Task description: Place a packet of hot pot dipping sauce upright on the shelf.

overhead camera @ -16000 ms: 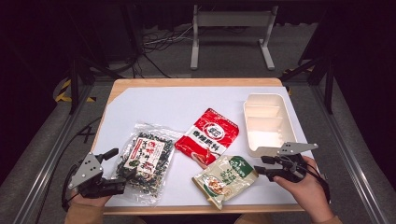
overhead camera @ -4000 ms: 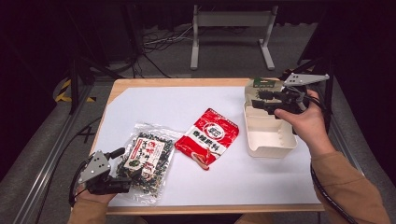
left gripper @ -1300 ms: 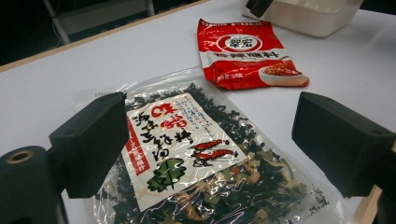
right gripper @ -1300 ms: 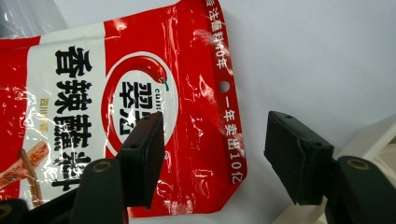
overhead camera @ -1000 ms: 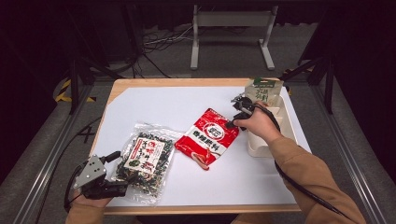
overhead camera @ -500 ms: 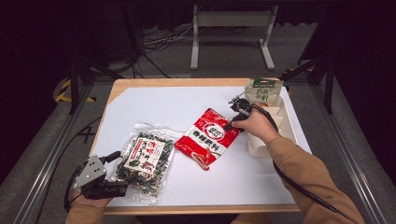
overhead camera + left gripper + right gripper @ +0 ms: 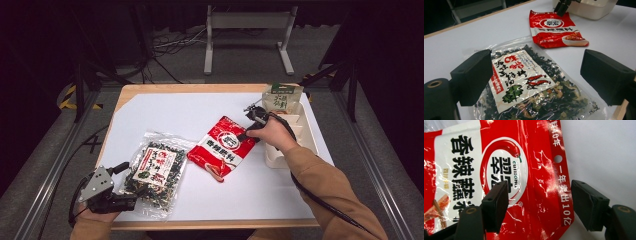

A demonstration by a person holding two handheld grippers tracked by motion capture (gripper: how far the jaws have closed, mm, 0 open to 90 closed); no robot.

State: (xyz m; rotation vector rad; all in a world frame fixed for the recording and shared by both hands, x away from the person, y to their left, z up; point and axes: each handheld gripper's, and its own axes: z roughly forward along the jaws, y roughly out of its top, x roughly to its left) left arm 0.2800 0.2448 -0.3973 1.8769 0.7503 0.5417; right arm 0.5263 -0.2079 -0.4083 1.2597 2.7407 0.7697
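Note:
A red chilli seasoning packet lies flat at the middle of the white table top. My right gripper points down at its far right corner. In the right gripper view the red packet lies under the right gripper: one jaw is over its printed face, the other over bare table beside its edge. These jaws have just been opening and stand open, pressing on nothing. My left gripper rests open at the near left, by a clear bag of dried seaweed. The seaweed bag lies ahead of the left gripper.
A white divided container stands at the right, and a green packet is propped upright in its far end. The table's wooden rim frames the white top. A cable trails from the right gripper along the sleeve.
Earlier, the green packet went from the table's front into the container, and the right gripper then came left to the red packet. Over the last second both hands have stayed put.

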